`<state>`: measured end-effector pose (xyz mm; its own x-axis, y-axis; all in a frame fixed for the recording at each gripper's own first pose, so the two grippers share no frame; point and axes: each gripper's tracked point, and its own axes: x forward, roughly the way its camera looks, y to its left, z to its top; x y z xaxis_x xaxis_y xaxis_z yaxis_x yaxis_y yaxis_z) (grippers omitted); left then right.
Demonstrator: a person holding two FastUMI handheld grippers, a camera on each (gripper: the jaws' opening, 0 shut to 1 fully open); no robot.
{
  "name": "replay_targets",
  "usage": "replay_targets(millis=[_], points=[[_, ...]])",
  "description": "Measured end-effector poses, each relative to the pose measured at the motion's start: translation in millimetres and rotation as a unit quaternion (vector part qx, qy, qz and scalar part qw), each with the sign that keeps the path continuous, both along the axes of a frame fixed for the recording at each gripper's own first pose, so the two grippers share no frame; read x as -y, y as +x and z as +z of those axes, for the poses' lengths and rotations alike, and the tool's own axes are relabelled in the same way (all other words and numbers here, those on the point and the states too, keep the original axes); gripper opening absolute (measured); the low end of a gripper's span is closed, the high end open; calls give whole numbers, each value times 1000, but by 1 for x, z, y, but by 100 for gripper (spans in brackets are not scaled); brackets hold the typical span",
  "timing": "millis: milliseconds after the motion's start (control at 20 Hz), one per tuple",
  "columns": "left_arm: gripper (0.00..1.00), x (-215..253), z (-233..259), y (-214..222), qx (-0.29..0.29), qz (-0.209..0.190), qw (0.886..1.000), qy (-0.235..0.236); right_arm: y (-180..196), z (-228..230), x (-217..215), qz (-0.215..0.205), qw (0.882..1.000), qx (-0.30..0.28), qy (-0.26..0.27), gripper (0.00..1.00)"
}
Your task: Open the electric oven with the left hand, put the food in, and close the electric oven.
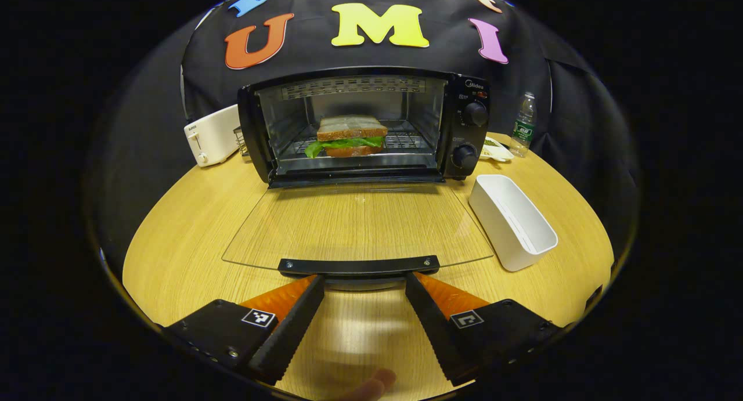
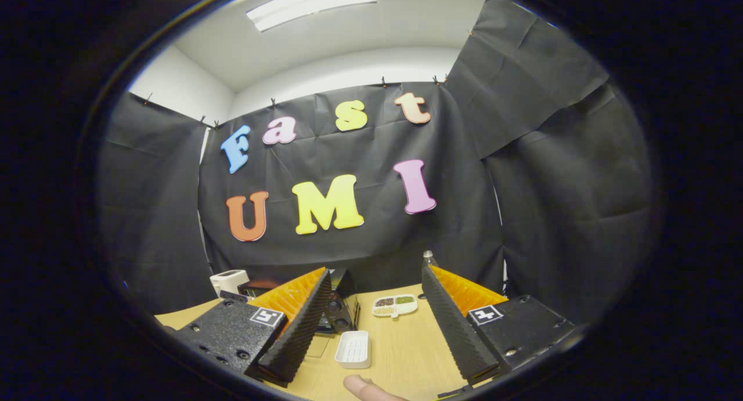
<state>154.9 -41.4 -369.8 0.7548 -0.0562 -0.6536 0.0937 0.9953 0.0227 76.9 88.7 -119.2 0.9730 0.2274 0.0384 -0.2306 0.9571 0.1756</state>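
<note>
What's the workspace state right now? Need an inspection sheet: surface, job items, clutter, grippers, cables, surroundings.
Surface: round wooden table, bare in front.
Job's things: electric oven at the back, its glass door folded down flat; sandwich sits on the rack inside.
Clutter: white tray right of the door, empty; white toaster left of the oven; water bottle and a divided snack dish to its right.
Grippers: left gripper open, at the door handle; right gripper open, raised, holding nothing.
Cables: nothing seen.
Surroundings: black cloth wall, ceiling light.
</note>
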Motion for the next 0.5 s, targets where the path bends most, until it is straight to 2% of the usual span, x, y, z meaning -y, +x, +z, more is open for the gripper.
replay_targets(millis=[250, 500], points=[[93, 0, 16, 4, 28, -3, 1000, 5, 0, 8, 1, 3, 1000, 10, -13, 95], [94, 1, 29, 6, 24, 0, 1000, 3, 1, 11, 3, 2, 1000, 9, -16, 95]])
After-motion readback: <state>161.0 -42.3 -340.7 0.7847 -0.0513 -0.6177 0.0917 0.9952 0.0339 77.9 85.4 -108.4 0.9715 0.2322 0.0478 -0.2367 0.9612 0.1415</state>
